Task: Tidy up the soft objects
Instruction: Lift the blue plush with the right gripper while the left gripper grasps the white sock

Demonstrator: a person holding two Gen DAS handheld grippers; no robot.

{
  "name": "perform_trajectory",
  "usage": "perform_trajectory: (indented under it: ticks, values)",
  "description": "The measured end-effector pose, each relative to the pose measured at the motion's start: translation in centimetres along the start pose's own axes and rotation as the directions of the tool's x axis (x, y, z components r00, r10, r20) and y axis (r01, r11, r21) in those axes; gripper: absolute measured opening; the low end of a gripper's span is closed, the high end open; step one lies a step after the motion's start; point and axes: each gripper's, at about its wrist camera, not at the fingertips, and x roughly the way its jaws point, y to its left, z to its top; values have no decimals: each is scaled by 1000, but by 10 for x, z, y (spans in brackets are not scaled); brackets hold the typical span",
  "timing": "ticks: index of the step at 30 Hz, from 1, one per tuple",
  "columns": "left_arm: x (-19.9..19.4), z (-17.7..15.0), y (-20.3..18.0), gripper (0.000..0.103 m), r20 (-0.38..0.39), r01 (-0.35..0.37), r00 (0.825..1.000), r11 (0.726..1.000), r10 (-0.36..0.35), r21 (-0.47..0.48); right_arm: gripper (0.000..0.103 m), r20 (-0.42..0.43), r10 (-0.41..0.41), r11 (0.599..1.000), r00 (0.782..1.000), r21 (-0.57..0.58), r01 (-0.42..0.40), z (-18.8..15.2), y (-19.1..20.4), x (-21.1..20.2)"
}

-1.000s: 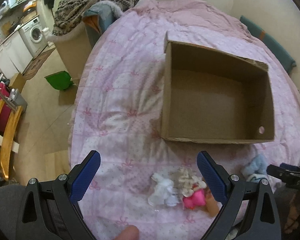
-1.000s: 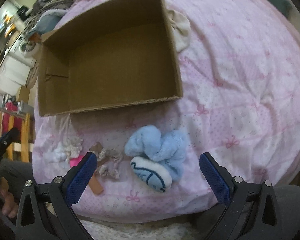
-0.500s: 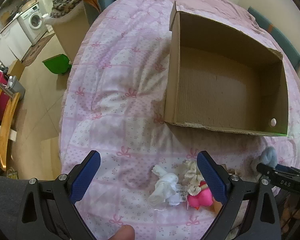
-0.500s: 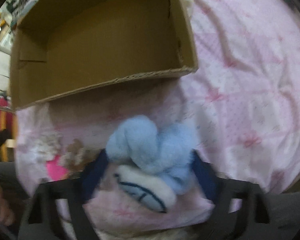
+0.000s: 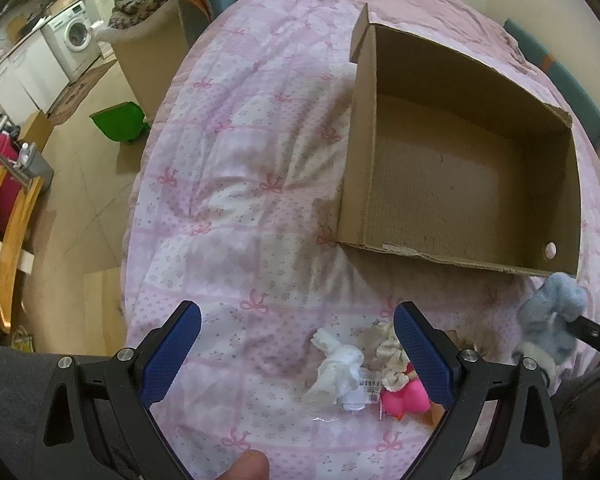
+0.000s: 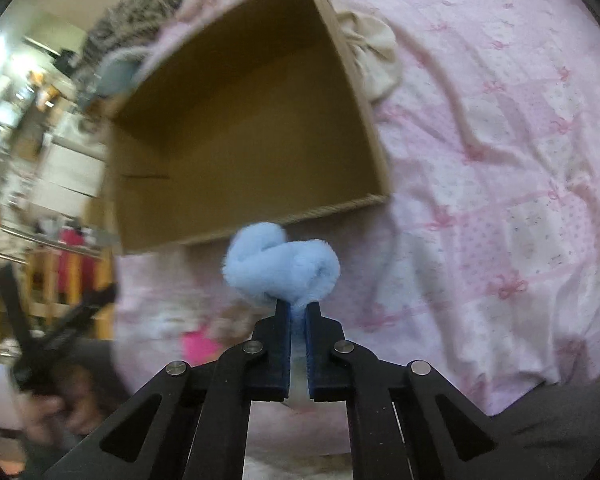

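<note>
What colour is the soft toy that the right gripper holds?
Light blue. The soft toy shows best in the right wrist view, pinched in the right gripper.

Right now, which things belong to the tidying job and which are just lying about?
Job: blue plush in the right hand-held gripper; cardboard box; white plush, pink toy, cream scrunchie.

Lying about: green dustpan, washing machine, beige cloth.
</note>
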Motion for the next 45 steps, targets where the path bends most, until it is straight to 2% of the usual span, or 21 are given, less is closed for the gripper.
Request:
perform_trajectory:
  ticks: [7,12,16,19,21,23,25,27,29,31,34,40,45]
  values:
    - [-3,-2,-1,97,3,-4,1000,1000,4,18,7,52,7,997,999,-71,-4,-3,16,-20]
    - [1,-6,13,97,-32,-19,999,1000,18,-14,7,107,81,994,991,-77,-73,-16,14,-25]
    - [12,-9,23,94,-95,0,995,998,-5,-58,7,164,118,989,979,-105,-102,-20,21,-32]
    - [22,-14,17,88,-154,59,986,997,-66,-52,7,155,110,990,982,-99,-96,-20,21,-25]
    - [30,-18,8,87,-188,68,980,997,-72,-29,7,146,109,991,983,-95,-96,-20,21,-19]
    - [37,-21,0,79,-212,62,975,998,-61,-4,7,142,111,990,984,-102,-97,-21,23,-18]
    - [46,-24,-5,65,-243,47,969,999,-41,19,7,136,111,989,984,-108,-97,-21,26,-15]
    - [53,-27,-6,64,-267,40,963,999,-33,22,7,129,109,989,986,-108,-96,-21,26,-13]
    - [56,-29,-6,56,-282,49,959,999,-42,19,7,126,101,990,987,-107,-87,-21,26,-11]
    - [57,-30,-6,22,-285,63,957,998,-55,20,7,127,98,991,987,-106,-85,-22,27,-11]
    - [51,-29,-5,3,-261,84,962,996,-79,8,7,130,95,991,987,-105,-82,-22,27,-12]
    - [33,-20,1,3,-175,93,980,996,-93,-7,7,130,94,993,987,-91,-82,-22,24,-12]
    - [15,-13,12,3,-89,55,994,998,-57,-19,7,131,95,992,987,-94,-83,-22,23,-12]
